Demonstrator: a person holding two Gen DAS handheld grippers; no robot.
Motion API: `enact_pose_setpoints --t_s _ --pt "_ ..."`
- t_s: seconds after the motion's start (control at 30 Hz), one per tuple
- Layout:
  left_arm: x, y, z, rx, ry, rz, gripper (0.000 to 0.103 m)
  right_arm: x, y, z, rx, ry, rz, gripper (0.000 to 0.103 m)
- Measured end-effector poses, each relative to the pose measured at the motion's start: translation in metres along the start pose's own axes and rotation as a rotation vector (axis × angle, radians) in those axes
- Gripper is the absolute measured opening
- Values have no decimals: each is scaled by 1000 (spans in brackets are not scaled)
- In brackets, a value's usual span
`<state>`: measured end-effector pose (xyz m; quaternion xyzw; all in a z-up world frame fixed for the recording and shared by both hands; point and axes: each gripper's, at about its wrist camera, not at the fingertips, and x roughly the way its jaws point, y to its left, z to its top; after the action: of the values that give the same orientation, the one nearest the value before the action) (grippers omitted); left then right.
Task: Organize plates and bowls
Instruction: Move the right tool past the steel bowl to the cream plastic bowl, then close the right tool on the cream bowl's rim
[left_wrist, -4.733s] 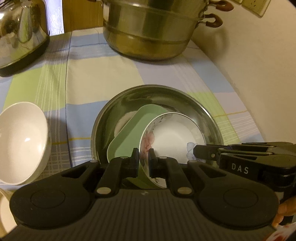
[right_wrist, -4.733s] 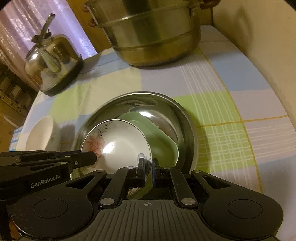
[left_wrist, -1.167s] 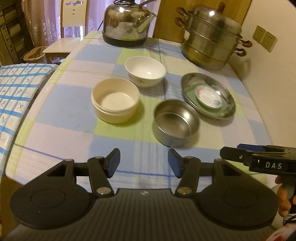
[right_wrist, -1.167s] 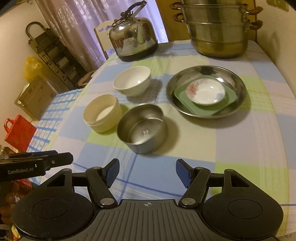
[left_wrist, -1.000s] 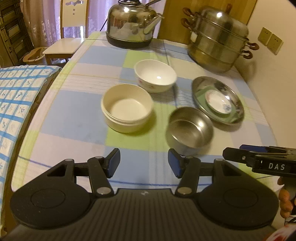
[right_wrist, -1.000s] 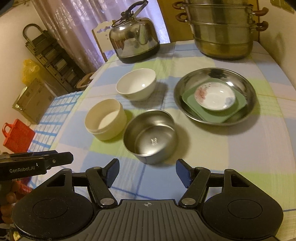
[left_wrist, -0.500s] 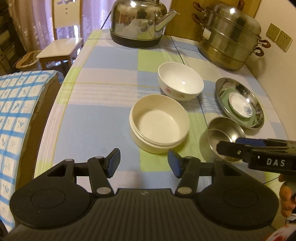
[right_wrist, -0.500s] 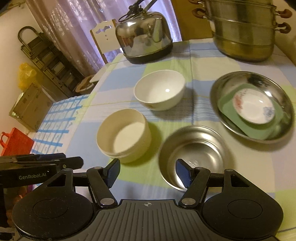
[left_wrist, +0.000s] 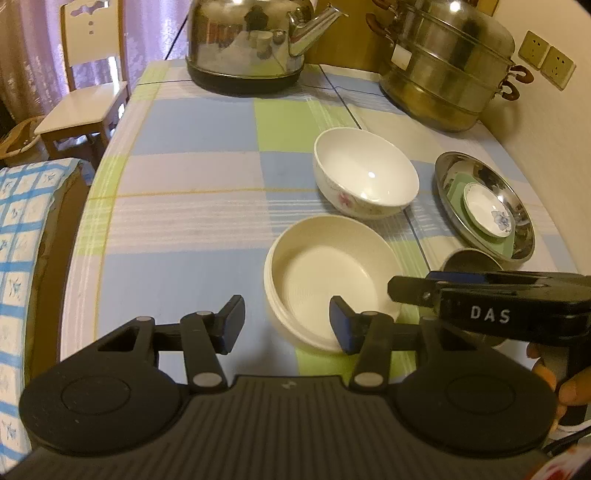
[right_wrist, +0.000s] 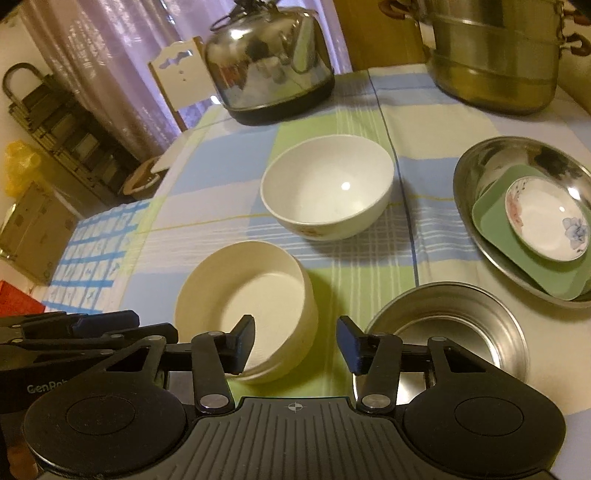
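A cream bowl (left_wrist: 328, 273) stands on the checked tablecloth; it also shows in the right wrist view (right_wrist: 247, 295). My left gripper (left_wrist: 287, 324) is open and empty, its right finger over the bowl's near rim. My right gripper (right_wrist: 295, 343) is open and empty, straddling the cream bowl's right wall. A white floral bowl (left_wrist: 364, 171) (right_wrist: 327, 184) stands behind. A steel bowl (right_wrist: 447, 328) sits to the right, mostly hidden in the left wrist view (left_wrist: 469, 260). A steel plate (left_wrist: 521, 218) (right_wrist: 480, 170) holds a green square plate (right_wrist: 535, 266) and a small floral dish (right_wrist: 546, 218).
A steel kettle (left_wrist: 247, 40) (right_wrist: 269, 59) and a stacked steamer pot (left_wrist: 443, 70) (right_wrist: 495, 55) stand at the back of the table. A wall runs along the right side. A white chair (left_wrist: 88, 74) stands beyond the left edge.
Both grippers have moved forward and left toward the cream bowl, which now lies at their fingertips. Both stay open. The dishes have not moved.
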<state>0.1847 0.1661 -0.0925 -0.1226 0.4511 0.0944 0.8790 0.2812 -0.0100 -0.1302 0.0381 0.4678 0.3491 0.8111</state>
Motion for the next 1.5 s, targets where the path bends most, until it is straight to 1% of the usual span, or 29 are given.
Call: enact_pose_setpoints --t_s 0.13,0.33,0.43,0.53,0.6,0.67,0.7,0.73,0.87,1.03,1.17,1.33,1.5 --pt "14 2 7 4 16 -13 46 12 0 5 -1 11 -20 44" --pt "29 6 9 -8 52 -27 38 21 -1 8 1 38 -24 38" --pt "34 7 10 -12 62 -30 35 24 -1 9 -4 47 -25 35" --pt "37 9 11 -14 70 -35 30 26 -1 9 -6 51 -25 33" --pt "39 9 11 -15 74 -35 29 27 -1 8 -9 54 -26 31" --pt "39 10 11 -15 75 -38 24 28 -1 8 -12 58 -22 26" --pt "39 10 10 -15 75 -35 23 29 -1 8 -14 62 -20 24" --pt "39 10 10 -14 75 -33 21 29 0 7 -17 63 -17 19" --pt "37 12 9 -19 77 -32 14 29 2 7 -37 66 -28 17" --pt "25 14 8 -26 61 -36 14 25 4 7 -50 85 -22 15" --pt "10 15 9 -36 45 -39 14 17 9 7 -62 82 -7 15" --pt "-10 12 17 -38 11 -50 14 3 13 13 -63 65 13 15" --pt "-23 5 33 -25 -35 -71 14 -15 14 25 -59 23 12 15"
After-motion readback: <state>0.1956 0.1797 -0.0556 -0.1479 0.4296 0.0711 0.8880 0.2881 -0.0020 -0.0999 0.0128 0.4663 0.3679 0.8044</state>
